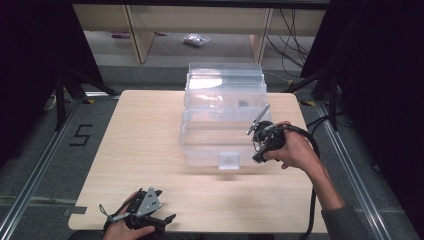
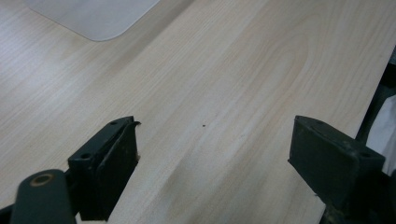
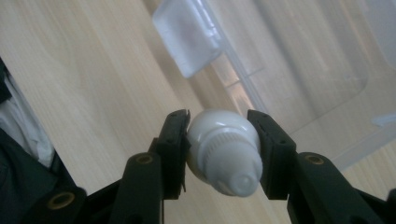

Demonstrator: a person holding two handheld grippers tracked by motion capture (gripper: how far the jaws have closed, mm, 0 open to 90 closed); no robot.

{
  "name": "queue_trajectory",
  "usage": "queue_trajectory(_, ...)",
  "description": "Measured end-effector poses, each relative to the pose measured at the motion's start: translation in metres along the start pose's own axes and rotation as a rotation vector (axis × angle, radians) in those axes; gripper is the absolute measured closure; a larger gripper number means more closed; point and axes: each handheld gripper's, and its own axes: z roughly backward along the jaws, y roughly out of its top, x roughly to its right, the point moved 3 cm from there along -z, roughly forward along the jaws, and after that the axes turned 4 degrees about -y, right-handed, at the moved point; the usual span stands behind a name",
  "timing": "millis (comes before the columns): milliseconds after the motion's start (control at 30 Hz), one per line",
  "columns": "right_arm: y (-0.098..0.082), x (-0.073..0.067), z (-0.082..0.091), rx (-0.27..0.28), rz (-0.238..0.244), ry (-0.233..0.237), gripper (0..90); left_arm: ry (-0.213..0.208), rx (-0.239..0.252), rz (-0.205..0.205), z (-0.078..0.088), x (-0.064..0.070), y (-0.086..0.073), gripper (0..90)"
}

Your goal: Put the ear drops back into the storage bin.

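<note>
A small white bulb-shaped object [image 3: 223, 156], with a ribbed collar and a rounded tip pointing toward the camera, is pinched between the 2 jaws of the right gripper [image 3: 219, 140], as seen at the lower centre of the right gripper view. What exactly the object is cannot be told; it looks like a small light bulb or a capped nozzle. The pickup can therefore be judged as done.

In the high view, the right gripper [image 1: 264, 142] is held at the centre right of the frame, just beside the right front corner of the clear plastic box [image 1: 223, 117], whose lid stands open at the back. The box sits at the centre of the desk [image 1: 145, 150], and a small dark item [image 1: 243, 104] is seen inside it toward the upper part. The latch tab [image 3: 189, 37] on the box front appears at the upper centre of the right gripper view, so the held object is near the box but not yet over its opening.

What is left, by judgement, is carrying the object over the rim, lowering it inside and releasing it.

The left gripper [image 1: 150, 217] rests at the lower left of the high view, its jaws spread wide with nothing but bare desk between them.
</note>
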Motion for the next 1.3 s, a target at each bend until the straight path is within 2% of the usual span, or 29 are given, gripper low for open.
queue_trajectory(33, 0.0, 0.003, 0.001, 0.001, -0.006, -0.004, 60.1, 0.0, 0.0, 0.001, 0.0, 0.0, 0.0, 15.0)
queue_trajectory(67, 0.001, 0.006, 0.001, 0.007, 0.002, 0.0, 60.1, -0.006, 0.009, 0.022, -0.001, 0.001, 0.0, 15.0)
queue_trajectory(133, 0.002, 0.011, 0.002, 0.002, -0.014, 0.0, 60.2, -0.005, 0.008, 0.019, -0.001, 0.001, 0.0, 14.9)
queue_trajectory(167, 0.002, 0.014, 0.002, 0.002, -0.026, -0.002, 60.1, -0.004, -0.005, -0.003, 0.0, 0.0, 0.0, 15.0)
queue_trajectory(200, 0.003, 0.017, 0.002, 0.0, -0.024, -0.002, 60.1, -0.01, 0.009, 0.003, -0.001, 0.0, 0.0, 15.0)
queue_trajectory(233, 0.003, 0.02, 0.003, -0.009, -0.043, -0.011, 60.1, -0.002, 0.005, -0.001, 0.0, 0.0, 0.0, 15.0)
queue_trajectory(267, 0.005, 0.024, 0.002, -0.003, -0.034, -0.008, 60.1, -0.006, 0.008, 0.018, -0.001, 0.001, 0.0, 15.0)
queue_trajectory(300, 0.006, 0.026, 0.002, -0.009, -0.048, -0.006, 60.1, -0.005, 0.009, 0.024, -0.001, 0.001, 0.0, 15.0)
queue_trajectory(500, 0.01, 0.039, -0.003, -0.023, -0.074, -0.015, 60.1, -0.005, 0.001, 0.001, 0.0, -0.001, 0.0, 14.9)
queue_trajectory(533, 0.011, 0.042, -0.004, -0.027, -0.067, -0.02, 60.1, 0.0, 0.001, 0.02, -0.001, 0.001, -0.001, 15.0)
queue_trajectory(567, 0.012, 0.043, -0.006, -0.037, -0.101, -0.015, 60.1, -0.001, 0.0, 0.016, 0.0, 0.001, 0.0, 15.0)
queue_trajectory(600, 0.012, 0.045, -0.007, -0.035, -0.09, -0.016, 60.1, -0.007, 0.009, 0.019, -0.001, 0.0, 0.0, 15.0)
queue_trajectory(633, 0.012, 0.048, -0.009, -0.033, -0.092, -0.016, 60.1, -0.004, 0.008, 0.002, -0.001, -0.001, 0.0, 15.0)
queue_trajectory(667, 0.013, 0.05, -0.01, -0.035, -0.099, -0.018, 60.1, -0.006, 0.01, 0.024, -0.001, 0.001, 0.0, 15.0)
queue_trajectory(700, 0.013, 0.053, -0.013, -0.039, -0.108, -0.02, 60.1, 0.002, 0.001, 0.004, 0.0, 0.0, 0.0, 15.0)
queue_trajectory(733, 0.013, 0.055, -0.016, -0.049, -0.113, -0.022, 60.1, -0.002, 0.002, 0.019, 0.0, 0.001, 0.0, 15.0)
queue_trajectory(800, 0.014, 0.06, -0.02, -0.055, -0.121, -0.024, 60.1, -0.006, 0.013, 0.006, -0.001, 0.0, 0.0, 14.9)
queue_trajectory(867, 0.014, 0.063, -0.026, -0.074, -0.142, -0.011, 60.1, 0.002, 0.005, 0.024, -0.001, 0.001, 0.0, 15.0)
queue_trajectory(967, 0.016, 0.069, -0.036, -0.088, -0.146, -0.016, 60.1, -0.006, 0.013, 0.018, -0.001, 0.0, 0.0, 15.0)
queue_trajectory(1033, 0.018, 0.071, -0.043, -0.102, -0.173, -0.008, 60.1, 0.003, -0.001, 0.006, 0.0, 0.0, 0.0, 15.0)
queue_trajectory(1067, 0.019, 0.074, -0.046, -0.105, -0.147, -0.006, 60.1, -0.006, 0.002, 0.015, 0.0, 0.0, 0.0, 15.0)
queue_trajectory(1133, 0.02, 0.075, -0.051, -0.119, -0.182, -0.008, 60.1, -0.003, -0.007, -0.008, 0.001, -0.002, 0.0, 15.0)
queue_trajectory(1167, 0.02, 0.077, -0.053, -0.117, -0.175, -0.01, 60.1, -0.007, 0.007, 0.014, 0.0, 0.0, 0.0, 14.9)
queue_trajectory(1200, 0.02, 0.077, -0.055, -0.122, -0.19, -0.004, 60.1, -0.01, 0.008, 0.018, 0.0, 0.0, 0.0, 14.9)
queue_trajectory(1233, 0.019, 0.08, -0.058, -0.126, -0.165, -0.01, 60.1, -0.013, 0.015, 0.023, 0.0, 0.001, 0.0, 15.0)
queue_trajectory(1267, 0.019, 0.079, -0.059, -0.131, -0.188, -0.004, 60.1, -0.007, 0.006, 0.013, 0.0, 0.0, 0.0, 15.0)
queue_trajectory(1300, 0.019, 0.081, -0.061, -0.153, -0.173, -0.018, 60.1, -0.003, 0.003, 0.01, 0.0, -0.001, 0.0, 15.0)
